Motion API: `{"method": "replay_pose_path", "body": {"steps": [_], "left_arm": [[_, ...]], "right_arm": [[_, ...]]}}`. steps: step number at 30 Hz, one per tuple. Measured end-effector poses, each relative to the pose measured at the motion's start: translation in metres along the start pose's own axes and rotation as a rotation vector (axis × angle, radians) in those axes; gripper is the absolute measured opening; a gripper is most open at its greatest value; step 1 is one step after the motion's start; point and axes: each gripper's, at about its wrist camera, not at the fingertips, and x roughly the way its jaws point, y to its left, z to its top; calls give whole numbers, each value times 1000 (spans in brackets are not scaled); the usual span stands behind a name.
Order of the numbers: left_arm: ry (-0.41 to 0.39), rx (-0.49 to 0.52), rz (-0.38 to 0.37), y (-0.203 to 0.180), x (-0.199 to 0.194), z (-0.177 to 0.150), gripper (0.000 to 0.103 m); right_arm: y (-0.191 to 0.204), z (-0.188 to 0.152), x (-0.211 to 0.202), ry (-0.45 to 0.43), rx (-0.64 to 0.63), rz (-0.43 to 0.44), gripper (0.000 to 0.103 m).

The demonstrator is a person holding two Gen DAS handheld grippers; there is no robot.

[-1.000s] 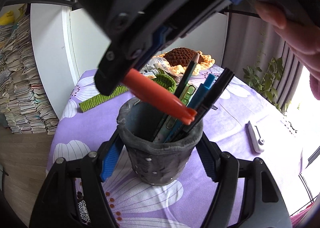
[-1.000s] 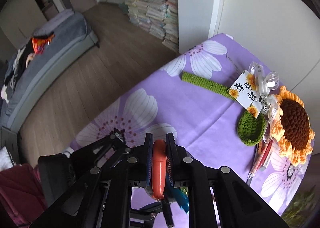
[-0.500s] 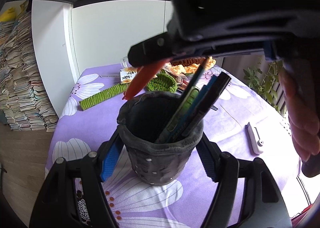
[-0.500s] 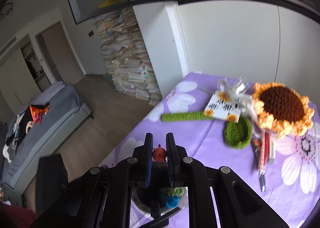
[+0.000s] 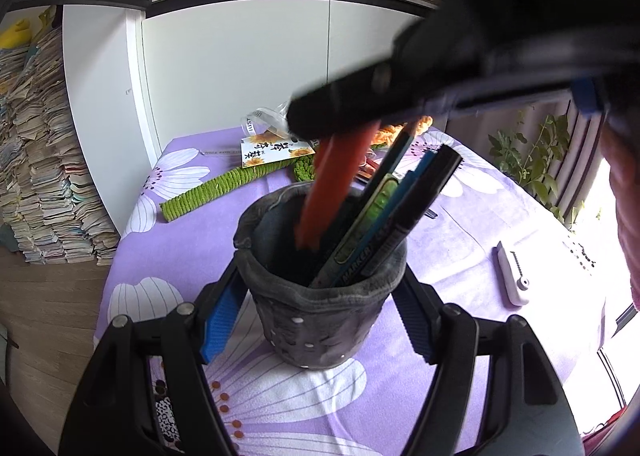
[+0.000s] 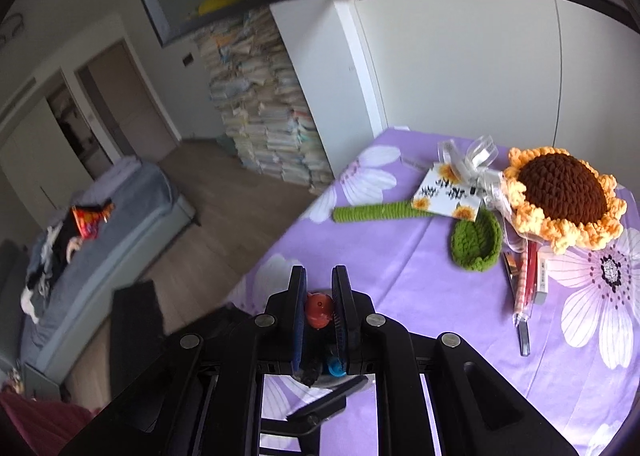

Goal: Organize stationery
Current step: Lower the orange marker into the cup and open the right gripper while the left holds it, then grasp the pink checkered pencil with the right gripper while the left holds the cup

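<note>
A dark grey pen holder [image 5: 320, 328] stands on the purple flowered tablecloth, with my left gripper [image 5: 320, 298] shut on its sides. A pencil, a green pen, a blue pen and a black marker [image 5: 404, 224] lean inside it. From the upper right, my right gripper [image 5: 340, 118] comes in over the holder, shut on an orange pen [image 5: 332, 184]. This pen points steeply down, with its lower end inside the holder's mouth. In the right wrist view the orange pen's end [image 6: 319, 310] shows between the blue pads of the right gripper [image 6: 319, 316]. The holder below is mostly hidden there.
A crochet sunflower [image 6: 564, 192], its green stem [image 6: 376, 212], a green leaf [image 6: 476, 242] and a printed card [image 6: 448, 192] lie at the far side. Loose pens [image 6: 526, 288] lie beside them. A white flat item [image 5: 510, 276] sits right of the holder. The table edge [image 5: 116, 256] drops to floor at left.
The right gripper swung from lying across the holder to over its right side, tipping the orange pen upright until its end went into the mouth. The left gripper and holder stayed still.
</note>
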Motion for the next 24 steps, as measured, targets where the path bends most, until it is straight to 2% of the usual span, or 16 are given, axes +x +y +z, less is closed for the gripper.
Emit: {"method": "replay_pose_path", "body": {"steps": [4,8,10,12,14,18,20,24], "left_arm": [[4,2,1,0,0,1,71],[2,0,4,0,1,0,70],[-1,-7,2,1,1,0,70],[-1,-10,2,2,0,0,70],[-2,-6,3,2,0,0,70],[-6,0,12,0,0,-1,70],[-7,3,16,-1,0,-2,70],[2,4,18,-1,-1,-1,70]], "right_arm": [[-3,-7,15,93,21,-6,14],[-11,-5,2,100,81,35,15],[-21,-1,-15,67,120,55,15],[-33,3,-36,19,118,-10,16],[-51,2,-49,29,94,-151,16],[-102,-22,-29,214,64,-405,16],[-128,-41,-12,283,113,-442,16],[-149,-54,7,275,195,-369,16]]}}
